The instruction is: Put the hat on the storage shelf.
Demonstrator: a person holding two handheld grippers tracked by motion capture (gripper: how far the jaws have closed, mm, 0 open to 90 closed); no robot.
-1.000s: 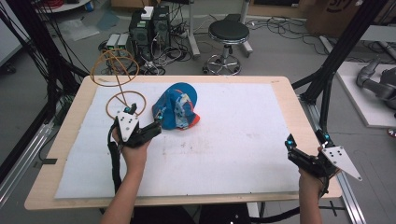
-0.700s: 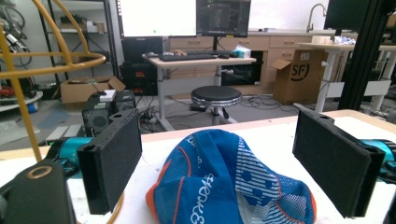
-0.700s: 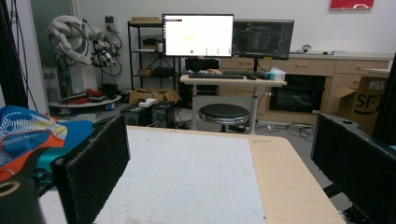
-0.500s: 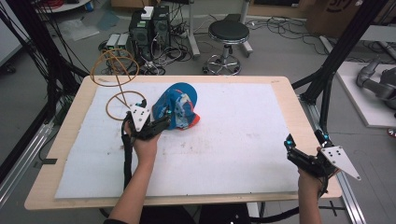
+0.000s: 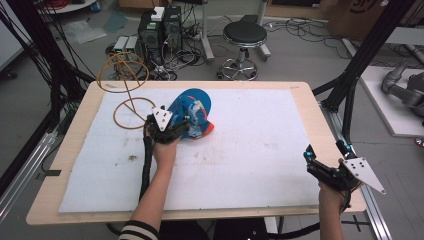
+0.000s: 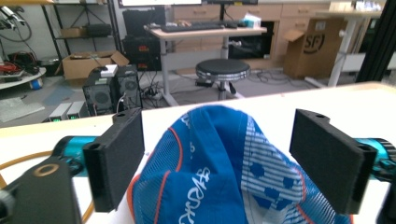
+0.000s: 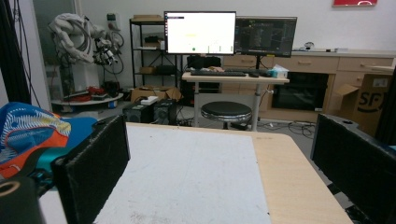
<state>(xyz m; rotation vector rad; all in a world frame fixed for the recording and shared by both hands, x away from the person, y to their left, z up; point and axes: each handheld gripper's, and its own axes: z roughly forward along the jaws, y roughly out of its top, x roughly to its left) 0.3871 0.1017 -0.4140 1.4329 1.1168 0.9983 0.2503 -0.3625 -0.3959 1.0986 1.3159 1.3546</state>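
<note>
Reaching forward with our left gripper (image 5: 176,131), we have its jaws spread wide on either side of the blue cap (image 6: 224,168) — the left gripper view puts the cap's near edge right between the two black pads, not yet pinched. The cap (image 5: 194,116) lies straight ahead of that gripper, on the white mat (image 5: 260,145) toward the far left part of the table (image 5: 300,90), with its orange-trimmed side turned right and its crown rising away from us. We judge that a straight close would catch the fabric; no turn of the wrist looks needed.

Our right gripper (image 5: 325,167) rests well apart at the near right corner, jaws also wide and empty — the left hand is plainly the nearer one.

Beyond the cap stands a wire hoop stand (image 5: 125,87), just left of it and close to the left gripper's cable side. We see no containers on the mat.
</note>
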